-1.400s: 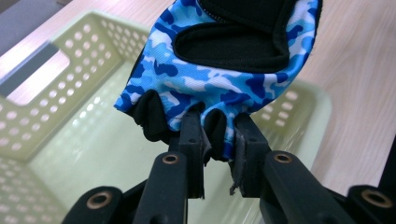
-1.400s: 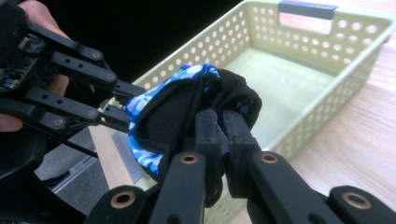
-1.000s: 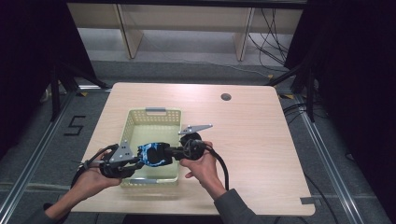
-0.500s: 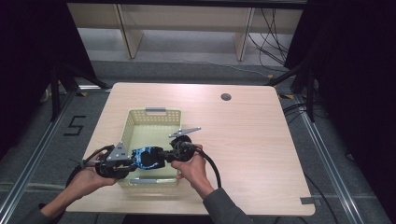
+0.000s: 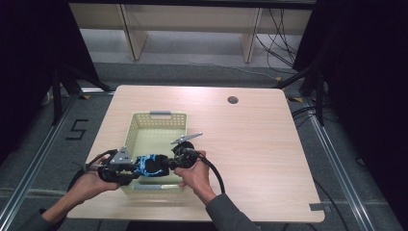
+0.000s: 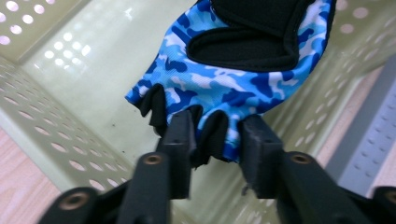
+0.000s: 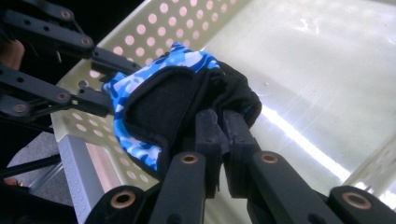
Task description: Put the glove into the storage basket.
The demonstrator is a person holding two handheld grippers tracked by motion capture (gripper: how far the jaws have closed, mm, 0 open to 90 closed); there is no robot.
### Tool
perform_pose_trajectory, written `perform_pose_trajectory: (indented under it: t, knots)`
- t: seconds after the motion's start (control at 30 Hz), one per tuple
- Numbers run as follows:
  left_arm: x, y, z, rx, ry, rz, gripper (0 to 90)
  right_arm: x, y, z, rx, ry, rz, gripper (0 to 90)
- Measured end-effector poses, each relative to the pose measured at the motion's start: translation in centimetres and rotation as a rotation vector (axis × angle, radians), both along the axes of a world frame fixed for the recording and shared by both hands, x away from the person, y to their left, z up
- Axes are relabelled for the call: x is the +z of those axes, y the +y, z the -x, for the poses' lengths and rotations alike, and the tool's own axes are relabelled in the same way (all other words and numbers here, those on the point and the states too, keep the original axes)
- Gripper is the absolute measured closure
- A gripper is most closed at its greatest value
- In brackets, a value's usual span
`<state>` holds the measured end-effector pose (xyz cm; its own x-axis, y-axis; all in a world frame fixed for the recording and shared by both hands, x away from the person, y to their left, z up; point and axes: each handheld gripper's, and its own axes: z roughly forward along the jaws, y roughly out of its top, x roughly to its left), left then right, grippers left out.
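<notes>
1. Hanging over the near end of the pale green basket (image 5: 159, 120), a blue camouflage glove (image 5: 150, 165) is stretching between both tools.
2. Right gripper (image 7: 219, 122) is pinching the glove's black cuff tightly.
3. Left gripper (image 6: 215, 135) has just been opening; its jaws are standing narrowly apart around the glove's finger end.

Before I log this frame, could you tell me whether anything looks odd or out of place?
Nothing stands out. The blue camouflage glove hangs over the perforated basket; the right gripper pinches its black edge, and the left gripper has just been opening around the finger end.
</notes>
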<state>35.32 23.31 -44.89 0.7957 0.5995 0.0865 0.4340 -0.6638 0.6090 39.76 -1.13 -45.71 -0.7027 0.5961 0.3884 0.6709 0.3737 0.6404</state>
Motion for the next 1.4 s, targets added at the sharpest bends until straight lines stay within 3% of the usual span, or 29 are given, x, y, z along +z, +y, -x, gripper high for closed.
perform_pose_trajectory:
  t: [0.03, 0.07, 0.17, 0.2, 0.23, 0.27, 0.33, 0.4, 0.53, 0.6, 0.7, 0.73, 0.97, 1.03, 1.1, 1.2, 1.23, 1.33, 1.37, 1.4]
  knots:
    - [0.1, 0.1, 0.0, -0.004, -0.003, -0.001, 57.4, 0.0, 0.0, 0.0, 0.007, -0.008, 0.010, 86.9]
    - [0.3, 0.2, 0.0, 0.006, 0.027, -0.003, 52.5, 0.0, 0.1, 0.1, 0.008, -0.008, 0.021, 86.9]
    - [0.7, 0.5, -0.1, 0.022, 0.029, 0.039, 46.4, 0.0, 0.2, 0.2, 0.011, -0.006, 0.044, 86.9]
    - [0.9, 0.6, -0.2, 0.018, 0.016, 0.033, 44.3, 0.0, 0.2, 0.2, 0.011, -0.005, 0.054, 86.8]
    - [0.9, 0.5, -0.1, 0.041, 0.032, 0.044, 41.9, 0.0, 0.3, 0.2, 0.008, -0.003, 0.059, 86.8]
    - [0.9, 0.5, -0.2, 0.046, 0.014, 0.058, 40.0, 0.0, 0.3, 0.2, 0.001, -0.008, 0.058, 86.7]
    - [1.3, 0.6, -0.1, 0.041, 0.030, 0.051, 36.4, 0.2, 0.3, 0.1, 0.003, -0.011, 0.083, 86.7]
    - [1.5, 0.4, 0.1, 0.058, 0.019, 0.074, 34.3, 0.4, 0.3, 0.2, 0.000, -0.010, 0.089, 86.4]
    - [2.3, 0.6, 0.7, 0.024, -0.032, 0.036, 30.3, 0.5, 0.4, 0.3, 0.003, 0.007, 0.098, 86.3]
    - [2.5, 0.6, 0.9, 0.041, -0.027, 0.056, 30.4, 0.5, 0.4, 0.3, 0.012, -0.013, 0.103, 86.3]
    - [2.5, 0.7, 0.9, 0.057, -0.025, 0.064, 29.9, 0.5, 0.4, 0.3, 0.003, -0.005, 0.110, 86.0]
    - [2.5, 0.7, 0.8, 0.041, -0.034, 0.059, 29.8, 0.5, 0.4, 0.3, 0.006, -0.012, 0.108, 85.5]
    - [2.3, 0.0, 1.4, 0.056, -0.036, 0.077, 28.2, 0.6, 0.1, 0.3, 0.001, -0.016, 0.127, 73.5]
    - [2.5, -0.3, 1.5, 0.050, -0.045, 0.080, 27.8, 0.8, 0.1, 0.2, 0.011, -0.033, 0.150, 64.3]
    - [2.6, -0.5, 1.7, 0.044, -0.046, 0.083, 27.5, 0.9, 0.1, 0.1, 0.009, -0.053, 0.160, 61.5]
    - [2.7, -1.0, 1.9, 0.047, -0.054, 0.095, 26.1, 2.1, -0.1, 0.3, -0.038, -0.073, 0.189, 54.6]
    - [2.8, -1.1, 1.9, 0.034, -0.056, 0.096, 26.0, 2.4, -0.2, 0.4, -0.025, -0.070, 0.172, 53.3]
    - [2.9, -1.4, 2.1, 0.039, -0.072, 0.115, 25.7, 2.9, -0.7, 0.1, -0.002, -0.145, 0.145, 47.8]
    - [2.9, -1.4, 2.1, 0.039, -0.072, 0.115, 25.6, 3.1, -0.9, 0.3, -0.010, -0.136, 0.130, 45.9]
    - [2.9, -1.6, 2.3, 0.048, -0.071, 0.150, 25.2, 3.2, -1.1, 0.2, -0.010, -0.153, 0.132, 44.2]
